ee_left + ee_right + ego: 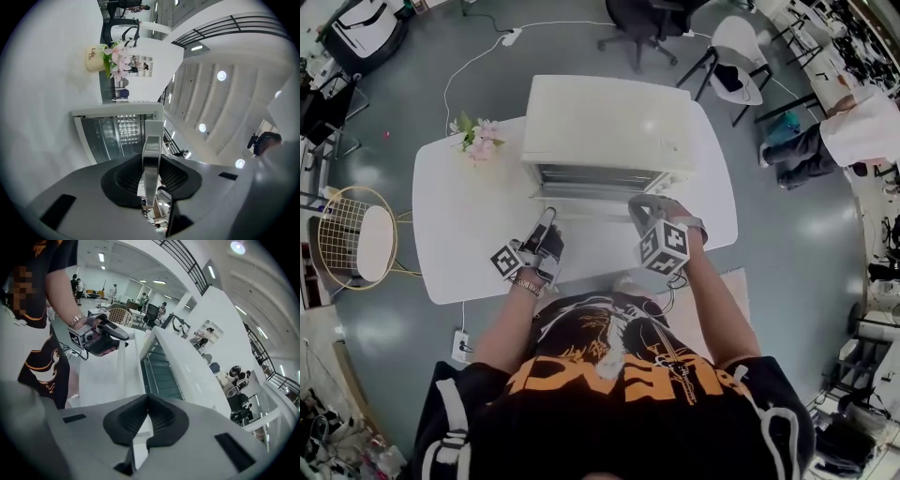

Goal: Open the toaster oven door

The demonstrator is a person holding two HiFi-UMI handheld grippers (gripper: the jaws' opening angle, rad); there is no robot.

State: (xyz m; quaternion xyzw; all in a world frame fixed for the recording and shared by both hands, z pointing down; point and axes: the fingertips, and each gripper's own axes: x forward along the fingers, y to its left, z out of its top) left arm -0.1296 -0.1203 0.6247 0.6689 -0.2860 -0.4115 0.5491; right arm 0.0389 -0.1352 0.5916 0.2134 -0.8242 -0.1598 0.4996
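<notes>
A white toaster oven point(609, 122) stands at the back of the white table point(459, 234). Its glass door point(595, 180) faces me and seems tilted outward at the top. My left gripper point(548, 223) grips the left end of the door handle point(591, 208). In the left gripper view the silver handle bar point(151, 154) runs between the black pads, which press on it from both sides. My right gripper point(639, 208) hovers by the handle's right end, shut with nothing in it. The right gripper view shows the glass door point(161, 373) and the left gripper point(101, 333) beyond it.
A small pot of pink flowers point(478, 139) sits on the table left of the oven. A wire chair point(356, 239) stands off the table's left end. An office chair point(642, 23) and a white chair point(739, 56) stand behind the table. Cables run across the floor.
</notes>
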